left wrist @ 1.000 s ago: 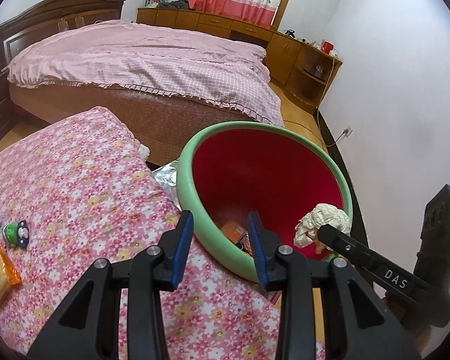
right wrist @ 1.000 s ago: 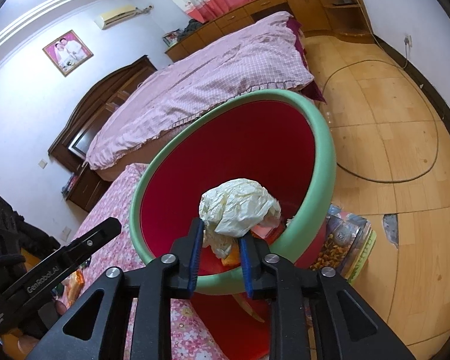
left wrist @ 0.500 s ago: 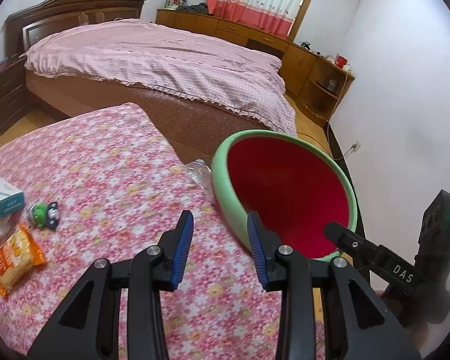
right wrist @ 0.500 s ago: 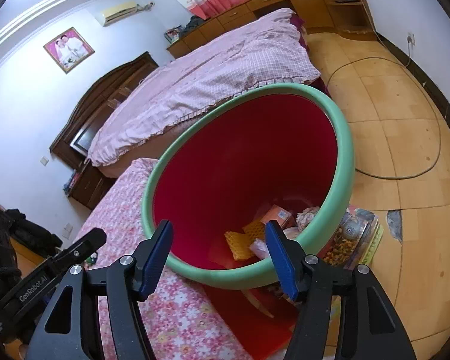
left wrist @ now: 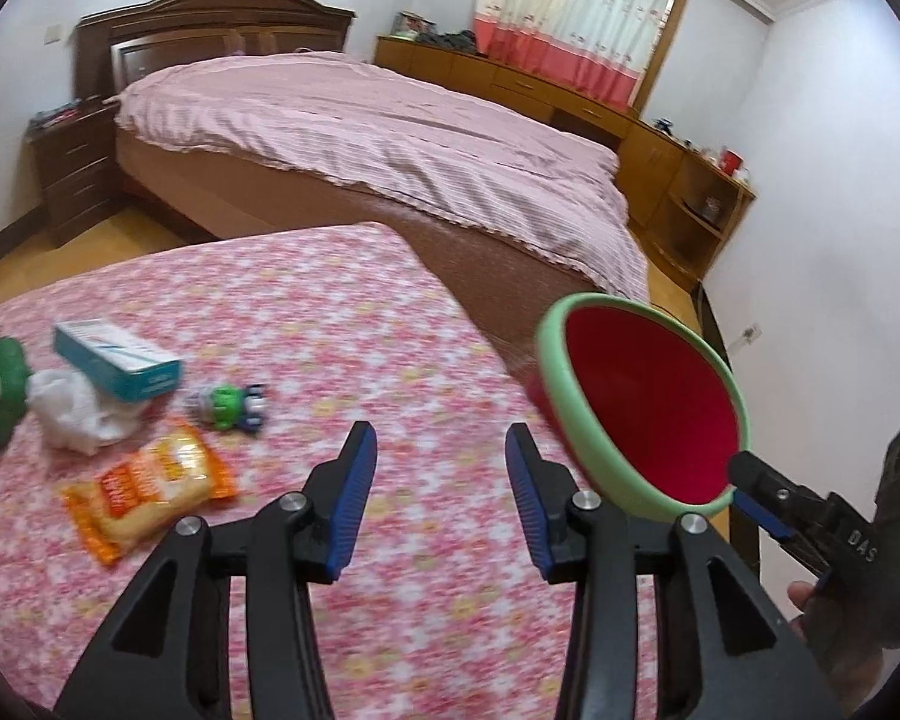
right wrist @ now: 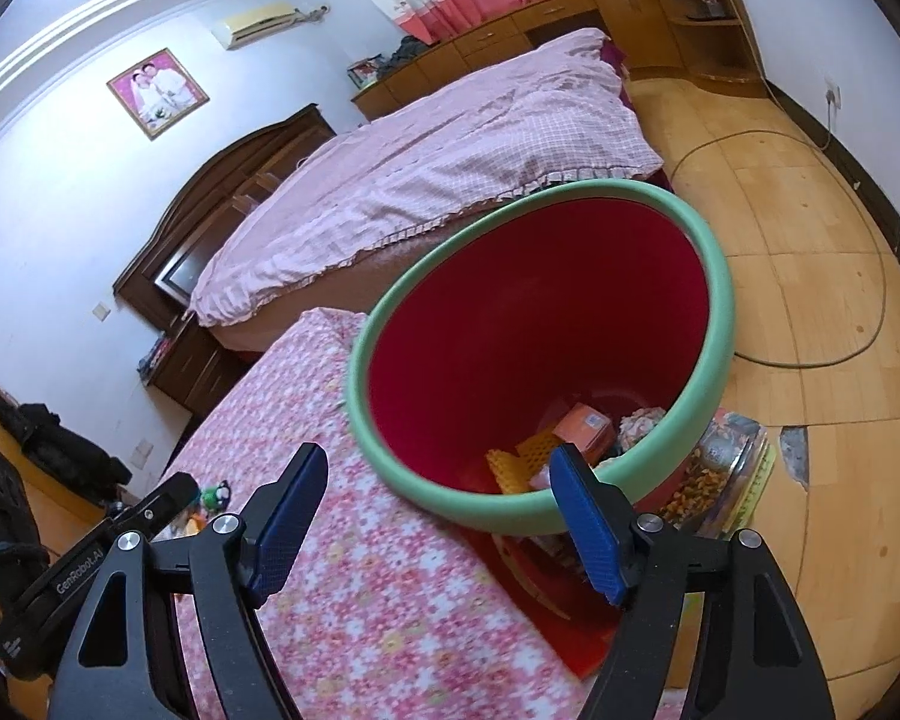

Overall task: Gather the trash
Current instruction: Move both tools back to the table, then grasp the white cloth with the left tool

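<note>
Now my right gripper [right wrist: 435,525] no longer pinches the crumpled paper wad it held a second ago; its jaws have just been opening and stand wide and empty over the near rim of the red bin [right wrist: 570,330]. My left gripper [left wrist: 438,504] has swung from the bin towards the flowered table [left wrist: 306,312], its jaws also just opening, part open, nothing between them. On the table I count one orange snack packet [left wrist: 147,489], long axis running from near left to far right, one white crumpled bag [left wrist: 75,411], one teal box [left wrist: 117,360] and one small green toy [left wrist: 228,405].
</note>
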### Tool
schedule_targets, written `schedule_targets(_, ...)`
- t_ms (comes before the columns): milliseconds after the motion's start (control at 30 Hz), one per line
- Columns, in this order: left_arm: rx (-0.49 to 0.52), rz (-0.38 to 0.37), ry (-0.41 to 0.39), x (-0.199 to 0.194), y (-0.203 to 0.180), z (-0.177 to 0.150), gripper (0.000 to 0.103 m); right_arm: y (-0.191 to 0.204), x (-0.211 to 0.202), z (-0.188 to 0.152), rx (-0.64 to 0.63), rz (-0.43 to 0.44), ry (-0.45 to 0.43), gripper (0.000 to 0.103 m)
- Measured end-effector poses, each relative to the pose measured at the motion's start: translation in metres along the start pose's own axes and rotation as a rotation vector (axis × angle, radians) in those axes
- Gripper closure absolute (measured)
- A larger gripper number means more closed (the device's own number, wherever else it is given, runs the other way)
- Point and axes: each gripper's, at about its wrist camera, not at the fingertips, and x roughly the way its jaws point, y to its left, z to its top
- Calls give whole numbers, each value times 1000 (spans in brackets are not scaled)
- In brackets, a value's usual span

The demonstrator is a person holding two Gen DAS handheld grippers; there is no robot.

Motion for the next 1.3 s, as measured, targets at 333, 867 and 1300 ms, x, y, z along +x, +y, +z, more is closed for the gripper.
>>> schedule_targets(333,-77,130,-31,-21,69,7,58,31,5,-12,-49,-8,-3,24)
schedule_targets(867,-224,269,-21,-19,168,9,58,67,31,-28,-133,-25,59,24)
schedule_targets(1300,-259,261,23,14,191,6,58,71,48,-31,-151,-42,97,24)
